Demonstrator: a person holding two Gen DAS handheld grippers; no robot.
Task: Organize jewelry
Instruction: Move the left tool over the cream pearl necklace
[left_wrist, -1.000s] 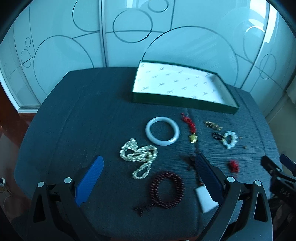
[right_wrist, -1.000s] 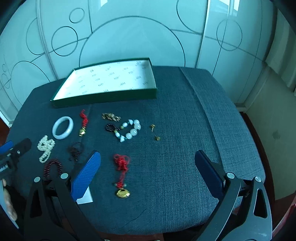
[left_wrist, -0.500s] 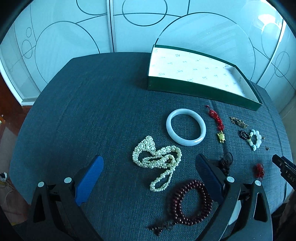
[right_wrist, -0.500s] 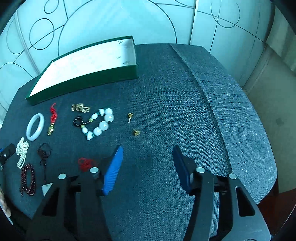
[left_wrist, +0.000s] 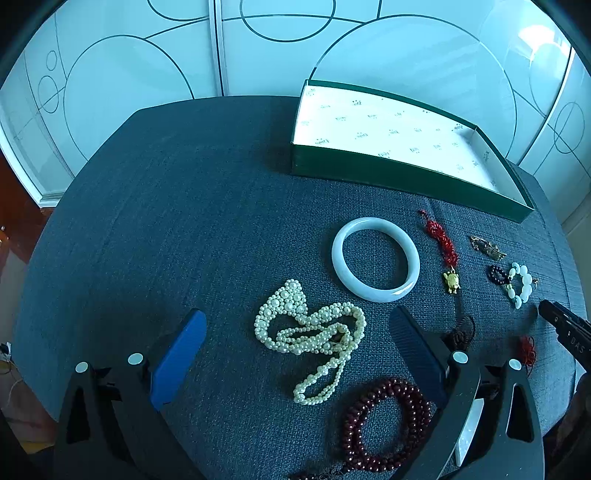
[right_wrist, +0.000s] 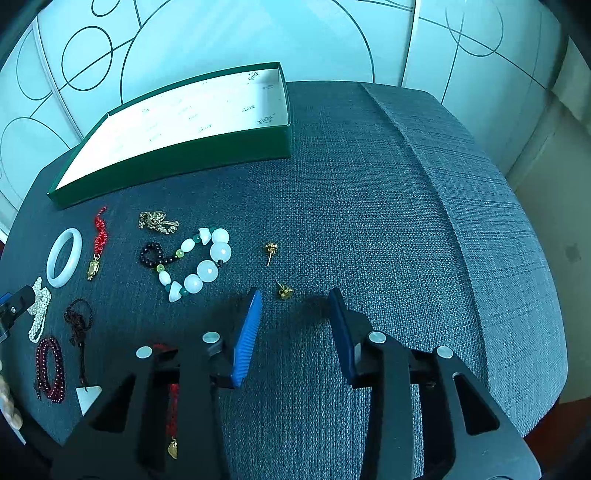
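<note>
Gold is what I am after on this side: a small stud earring (right_wrist: 284, 291) lies on the grey-blue woven fabric (right_wrist: 388, 192) just ahead of my right gripper (right_wrist: 293, 328), a little toward its left finger. That gripper's jaws stand partly apart with nothing between them. A second gold stud (right_wrist: 270, 251) sits near it, farther out. Beyond them are the chunky white-bead bracelet (right_wrist: 199, 264), a gold chain cluster (right_wrist: 158, 222), a red knotted cord with a gold charm (right_wrist: 99, 240) and the pale jade bangle (right_wrist: 64, 256). At the far edge sits the green box (right_wrist: 177, 162), its white lining bare; nothing has gone into it.

My left gripper (left_wrist: 295, 354) has its jaws spread wide and holds nothing. The pearl strand (left_wrist: 310, 332) lies heaped between and ahead of its fingers, with the dark red bead bracelet (left_wrist: 384, 424) nearer me, beside the right finger.

I judge this to be the very start of sorting: approach to the first pick. For the near stud I would need to come down low with the tips almost on the cloth and close gently, centring first, since so small a piece may slip into the weave or skid aside. The pearls would need a pinch across several loops so they lift together.
</note>
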